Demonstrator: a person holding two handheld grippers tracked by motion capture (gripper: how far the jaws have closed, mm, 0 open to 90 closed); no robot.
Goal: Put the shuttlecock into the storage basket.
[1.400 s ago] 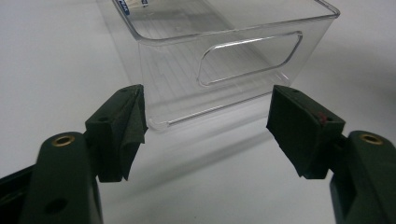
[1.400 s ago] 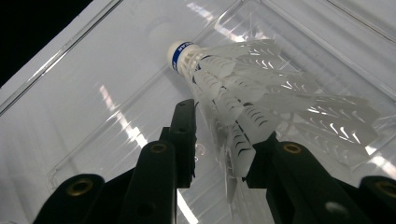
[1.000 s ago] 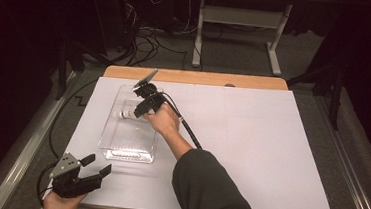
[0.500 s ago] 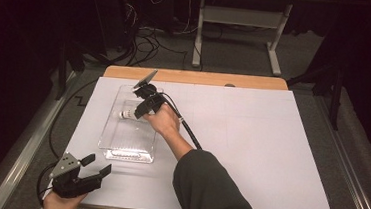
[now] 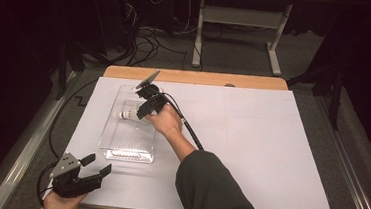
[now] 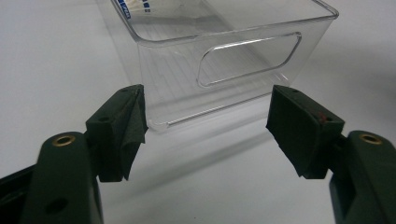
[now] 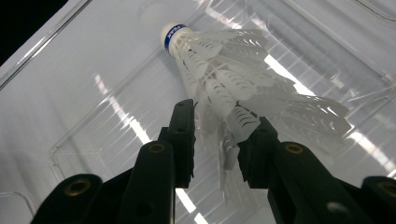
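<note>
A white feather shuttlecock (image 7: 233,79) with a blue band on its cork (image 7: 173,33) is held by its skirt in my right gripper (image 7: 217,140), which is shut on the feathers. It hangs inside a clear plastic bin (image 5: 128,155), cork toward the bin's left wall. From above, the shuttlecock (image 5: 126,114) lies in the bin's far half, just off my right gripper (image 5: 142,112). My left gripper (image 5: 99,163) stands open at the table's near left corner, nothing between its fingers. In the left gripper view it (image 6: 208,126) faces the bin's near end wall (image 6: 219,56), a short way off.
A white sheet (image 5: 261,140) covers the table, with a wooden strip (image 5: 195,77) along the far edge. The right gripper's cable (image 5: 191,132) trails across the sheet beside the forearm. Metal rails flank the table; desk legs (image 5: 276,46) and floor cables lie beyond.
</note>
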